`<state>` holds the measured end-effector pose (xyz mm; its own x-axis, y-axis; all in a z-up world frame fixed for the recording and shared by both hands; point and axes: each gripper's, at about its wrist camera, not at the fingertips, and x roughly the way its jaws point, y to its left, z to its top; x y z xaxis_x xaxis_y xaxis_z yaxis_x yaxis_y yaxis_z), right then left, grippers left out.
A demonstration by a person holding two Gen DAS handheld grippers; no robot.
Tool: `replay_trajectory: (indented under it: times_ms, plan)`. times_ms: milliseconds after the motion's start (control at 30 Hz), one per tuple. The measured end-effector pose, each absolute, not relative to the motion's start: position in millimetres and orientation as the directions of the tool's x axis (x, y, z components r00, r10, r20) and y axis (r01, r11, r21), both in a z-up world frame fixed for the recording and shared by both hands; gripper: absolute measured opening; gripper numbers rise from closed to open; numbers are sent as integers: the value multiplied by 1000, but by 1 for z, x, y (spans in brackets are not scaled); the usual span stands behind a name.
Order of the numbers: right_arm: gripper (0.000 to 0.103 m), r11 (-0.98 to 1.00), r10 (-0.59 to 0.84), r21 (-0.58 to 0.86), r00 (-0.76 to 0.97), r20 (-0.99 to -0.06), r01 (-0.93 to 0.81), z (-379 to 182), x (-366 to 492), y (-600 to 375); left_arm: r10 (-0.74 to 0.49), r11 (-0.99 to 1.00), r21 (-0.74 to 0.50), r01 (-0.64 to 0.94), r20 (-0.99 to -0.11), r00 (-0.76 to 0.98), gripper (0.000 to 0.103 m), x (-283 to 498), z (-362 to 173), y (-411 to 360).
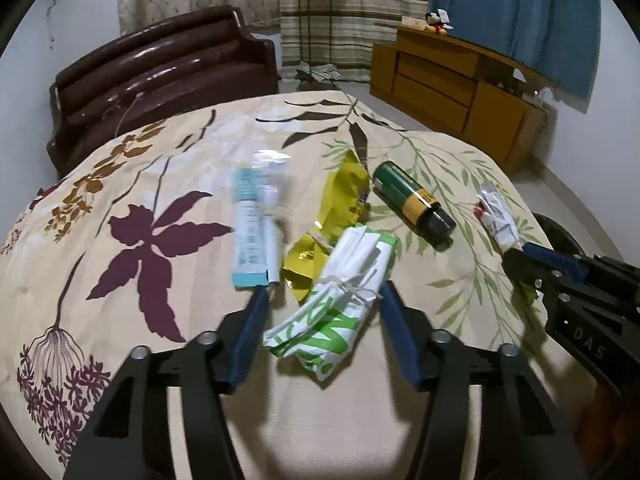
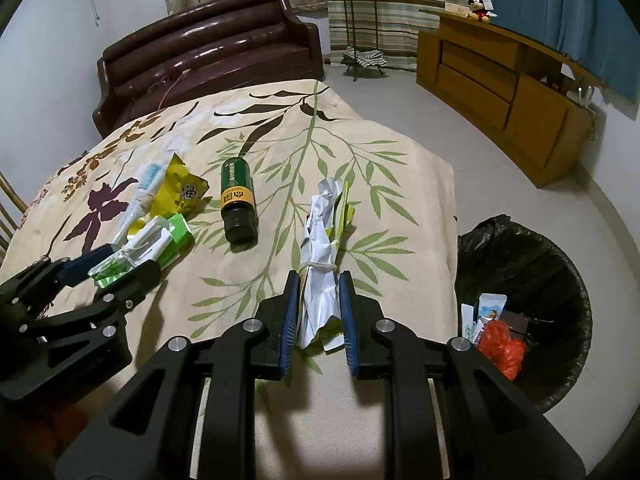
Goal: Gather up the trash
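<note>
My left gripper (image 1: pixel 322 296) is low over the floral cloth (image 1: pixel 160 300). Its blue pads touch both sides of a green-and-white wrapper bundle (image 1: pixel 340 300) tied with string. That bundle (image 2: pixel 132 252) sits between its fingers (image 2: pixel 134 260) in the right wrist view too. My right gripper (image 2: pixel 320 276) is shut on a crumpled white paper bundle (image 2: pixel 320 240) bound by a rubber band, which lies on the cloth; the same grip (image 1: pixel 518 252) and bundle (image 1: pixel 496 216) show at the right of the left wrist view. A dark green bottle (image 1: pixel 416 204), a yellow wrapper (image 1: pixel 344 200) and a blue-white toothbrush pack (image 1: pixel 256 224) lie beyond.
A bin lined with a black bag (image 2: pixel 520 240) stands on the floor right of the cloth's edge, with an orange bag (image 2: pixel 500 344) and cartons inside. A brown sofa (image 2: pixel 208 48) is behind the cloth and a wooden cabinet (image 2: pixel 500 92) at the far right.
</note>
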<state>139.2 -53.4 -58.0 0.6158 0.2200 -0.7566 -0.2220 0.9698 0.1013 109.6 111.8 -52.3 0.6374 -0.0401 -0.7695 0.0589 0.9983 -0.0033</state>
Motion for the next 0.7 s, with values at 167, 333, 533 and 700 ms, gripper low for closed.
replay_trajectory:
  times_ms: [167,333,533,700]
  plan:
    - [19,970,219,101,616,-757,-221,-58,139,-54,-58,997,-7,81,-767,639,38,106,-53,109]
    - [19,970,218,101,616,-757,-220,-58,139,-54,-65,997,-19,78,-760,646,29,102,-53,110]
    - [19,970,219,102,616,-757,-219,-58,139,-54,-82,996,-43,75,-747,660,29,92,-46,112]
    - [19,970,220,104,617,-756,-219,-57,137,-55,-93,996,-65,66,-733,674,29,83,-41,115]
